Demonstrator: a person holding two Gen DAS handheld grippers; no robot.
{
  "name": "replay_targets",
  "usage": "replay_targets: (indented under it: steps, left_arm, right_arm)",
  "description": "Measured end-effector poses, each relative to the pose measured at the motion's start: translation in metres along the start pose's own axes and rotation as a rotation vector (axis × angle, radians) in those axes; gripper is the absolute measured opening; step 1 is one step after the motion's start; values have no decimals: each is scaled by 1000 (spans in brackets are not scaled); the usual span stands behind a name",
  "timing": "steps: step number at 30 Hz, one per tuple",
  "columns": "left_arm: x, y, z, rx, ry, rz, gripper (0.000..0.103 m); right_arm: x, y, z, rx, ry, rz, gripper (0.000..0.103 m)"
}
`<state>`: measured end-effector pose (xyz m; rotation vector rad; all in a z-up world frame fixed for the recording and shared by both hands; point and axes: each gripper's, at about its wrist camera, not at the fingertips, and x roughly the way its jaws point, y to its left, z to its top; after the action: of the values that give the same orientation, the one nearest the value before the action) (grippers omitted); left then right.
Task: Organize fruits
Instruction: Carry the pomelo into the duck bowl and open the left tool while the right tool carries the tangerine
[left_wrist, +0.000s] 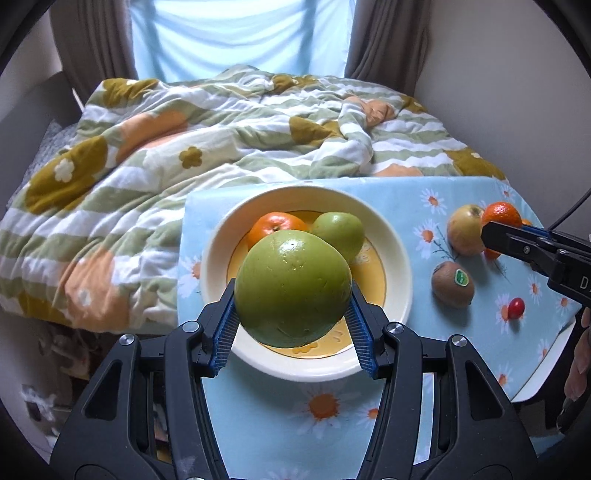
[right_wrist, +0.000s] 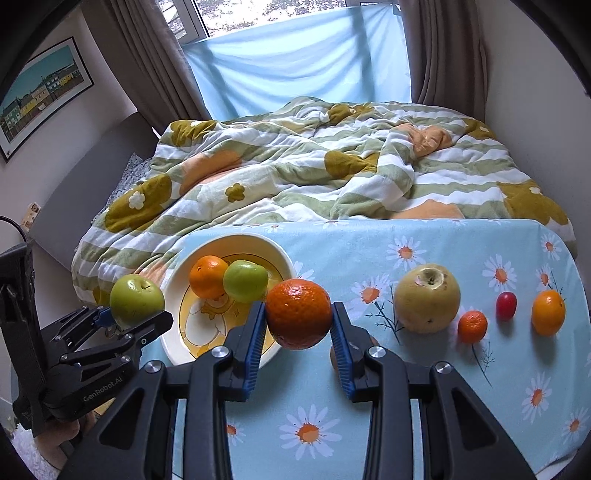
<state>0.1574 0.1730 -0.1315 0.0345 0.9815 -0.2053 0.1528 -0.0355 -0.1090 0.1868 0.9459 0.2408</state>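
- The left gripper (left_wrist: 293, 317) angles down over the cream bowl (left_wrist: 399, 243), its blue pads pinching a glossy green apple (left_wrist: 293, 288).
- The right gripper (right_wrist: 299, 332) tilts down above the daisy tablecloth (right_wrist: 369, 424), clamped on a dimpled orange (right_wrist: 298, 314).
- The bowl holds a mandarin (left_wrist: 275, 225) and a green fruit (left_wrist: 341, 227).
- "GenRobot.AI" is printed on the left gripper.
- A green sticker marks the kiwi (left_wrist: 452, 284).

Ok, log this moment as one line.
left tongs: shut on green apple over bowl | right tongs: shut on orange | bowl holds: mandarin, small green fruit
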Motion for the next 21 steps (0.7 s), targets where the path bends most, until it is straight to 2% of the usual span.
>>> replay_targets:
  steps: [8,15,16,17,18,21]
  left_arm:
    - [41,22,-8,88,90,-40,60]
    - [50,22,-10,153,92,-53,61]
    - [50,22,-9,156,81,-48,64]
    - [47,21,-9,160,66,-38,79]
    - [45,20,-8,162,50,-33,101]
    - [33,20,-6,157,-6,-39,103]
  right_arm:
    - [17,21,-2,45,12,-50,32]
    - [20,27,-7,61,13,-90,32]
    - [20,26,-7,64,15,-93,32]
    - [20,26,-8,67,17,-95,32]
    - [20,26,-8,68,20,-98,32]
    - [20,25,-9,71,22,-100,32]
